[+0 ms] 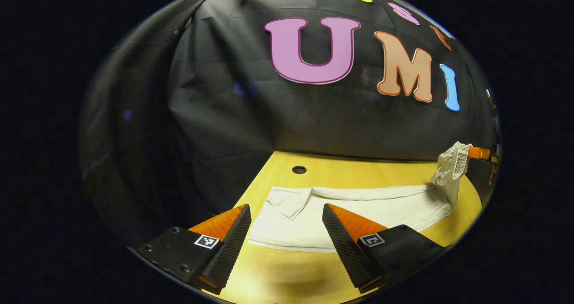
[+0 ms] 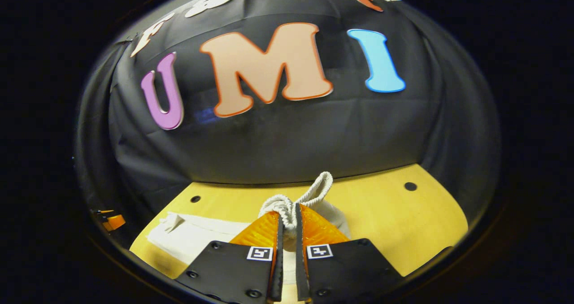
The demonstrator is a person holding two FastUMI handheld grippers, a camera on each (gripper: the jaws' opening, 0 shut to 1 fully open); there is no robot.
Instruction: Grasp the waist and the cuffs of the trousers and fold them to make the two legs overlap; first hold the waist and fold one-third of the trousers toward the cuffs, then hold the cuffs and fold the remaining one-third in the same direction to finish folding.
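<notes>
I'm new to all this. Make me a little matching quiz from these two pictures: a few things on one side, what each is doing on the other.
Things:
1. left gripper
2. right gripper
3. trousers' waistband
4. trouser legs

States:
A. lying flat on the wooden table
B. open, holding nothing
C. bunched and lifted
D. shut on cloth

Pairs: 1-B, 2-D, 3-C, 4-A

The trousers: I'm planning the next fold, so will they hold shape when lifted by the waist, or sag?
Likely floppy: the trousers droop where the right gripper lifts the gathered waistband. Probably light, since the thin cloth lies flat on the table. The left gripper hangs open above them.
</notes>
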